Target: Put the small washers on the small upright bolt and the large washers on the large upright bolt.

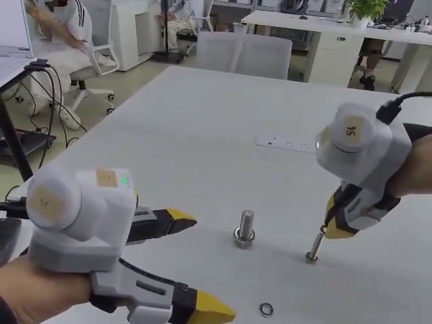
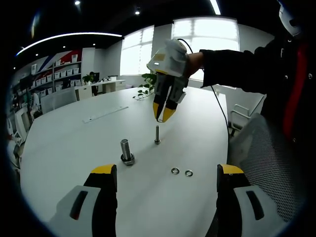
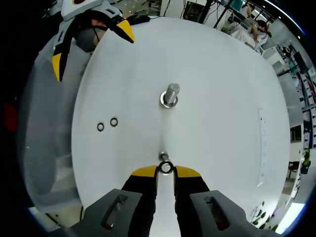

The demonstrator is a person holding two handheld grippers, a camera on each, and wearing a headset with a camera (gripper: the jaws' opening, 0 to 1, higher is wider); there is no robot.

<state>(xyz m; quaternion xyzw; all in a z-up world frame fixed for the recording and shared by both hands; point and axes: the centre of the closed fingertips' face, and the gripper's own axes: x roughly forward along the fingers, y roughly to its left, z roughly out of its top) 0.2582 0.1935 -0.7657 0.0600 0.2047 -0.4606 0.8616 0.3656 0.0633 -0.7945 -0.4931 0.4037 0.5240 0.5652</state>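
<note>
— On the table (image 1: 202, 121), what's biggest?

— Both grippers. The left gripper (image 1: 199, 264) hangs low at 8 o'clock in the head view, jaws spread wide with nothing between them. The right gripper (image 1: 335, 226) is at 3 o'clock, pointing down, its jaws pinched on a small washer (image 3: 165, 168).

— And the bolts?

— The large bolt (image 1: 244, 227) stands upright mid-table with a ring round its foot; washer or flange, I cannot tell. The small bolt (image 1: 314, 248) stands upright at its 4 o'clock, just under the right gripper's tips.

— How does the held washer sit to it?

— In the right gripper view the washer faces the camera flat, hole open, and the bolt's top (image 3: 163, 157) shows just beyond its rim at 12 o'clock, touching or nearly so. I judge the hole isn't over the tip yet. The bolt's axis is vertical, so the washer wants a slight nudge toward 12, then a straight drop.

— What's left?

— Two loose washers (image 2: 175, 171) (image 2: 188, 173) lie side by side, at 12 o'clock from the left gripper's open jaws and well nearer that one.
</note>
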